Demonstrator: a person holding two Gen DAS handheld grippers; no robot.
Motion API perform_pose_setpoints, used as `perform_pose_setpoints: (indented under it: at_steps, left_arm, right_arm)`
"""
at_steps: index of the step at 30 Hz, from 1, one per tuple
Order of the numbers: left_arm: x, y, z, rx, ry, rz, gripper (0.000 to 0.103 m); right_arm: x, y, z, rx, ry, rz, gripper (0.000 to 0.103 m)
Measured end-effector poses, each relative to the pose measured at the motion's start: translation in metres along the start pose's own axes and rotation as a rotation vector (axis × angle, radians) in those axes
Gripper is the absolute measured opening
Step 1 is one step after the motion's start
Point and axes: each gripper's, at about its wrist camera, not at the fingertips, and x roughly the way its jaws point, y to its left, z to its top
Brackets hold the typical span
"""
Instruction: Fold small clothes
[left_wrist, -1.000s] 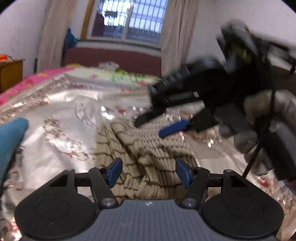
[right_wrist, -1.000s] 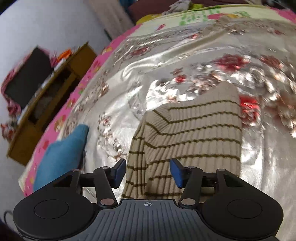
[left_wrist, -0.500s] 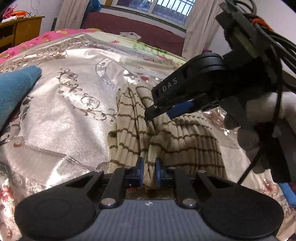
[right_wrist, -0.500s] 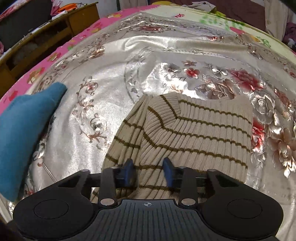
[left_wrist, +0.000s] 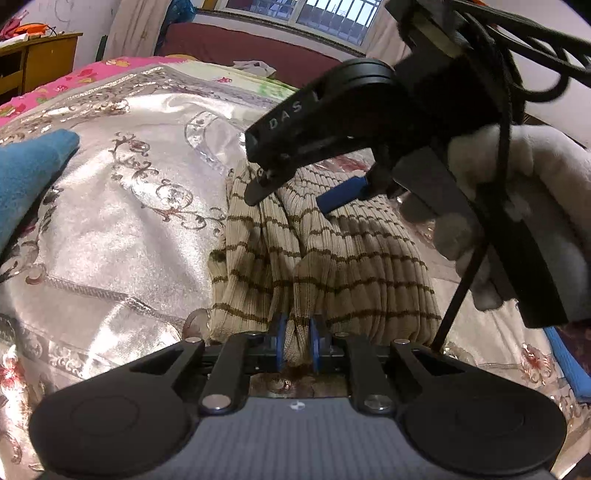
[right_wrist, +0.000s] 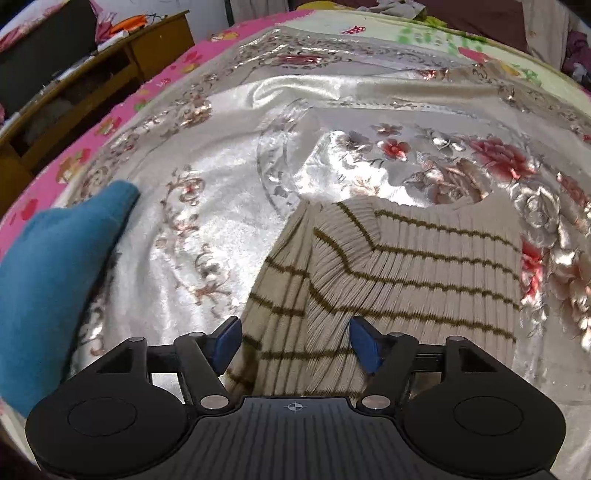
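A beige ribbed sweater with thin brown stripes (left_wrist: 332, 258) lies partly folded on a shiny floral bedspread (left_wrist: 122, 229). My left gripper (left_wrist: 298, 345) is shut on a pinched ridge of the sweater's near edge. My right gripper (right_wrist: 295, 345) is open just above the sweater (right_wrist: 406, 266), its blue pads apart on either side of the cloth. In the left wrist view the right gripper (left_wrist: 291, 192) hovers over the sweater's far end, held by a gloved hand (left_wrist: 517, 206).
A folded blue garment (right_wrist: 62, 266) lies on the bedspread to the left. A wooden cabinet (right_wrist: 110, 74) stands beyond the bed's pink left edge. A window and curtains are at the back.
My right gripper has opened from nearly shut and let go of the sweater. My left gripper stays shut on the sweater's near edge.
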Motion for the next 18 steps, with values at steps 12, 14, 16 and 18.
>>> perform_pose_setpoints:
  at_steps: [12,14,16,18]
  left_arm:
    - [-0.017,0.005,0.004,-0.030,-0.085,0.004,0.018]
    - [-0.027,0.007,0.006,-0.046,-0.113,0.004,0.015]
    - [-0.037,0.012,0.005,-0.063,-0.138,0.028,0.010]
    - [-0.037,0.019,0.003,-0.090,-0.125,0.042,0.010]
  right_arm:
    - [-0.021,-0.033,0.003,0.073,-0.072,0.005,0.020]
    - [-0.035,-0.035,0.005,0.100,-0.100,0.043,0.020]
    - [-0.043,-0.033,0.010,0.111,-0.126,0.060,0.020]
    - [-0.039,-0.029,0.015,0.122,-0.131,0.070,0.020]
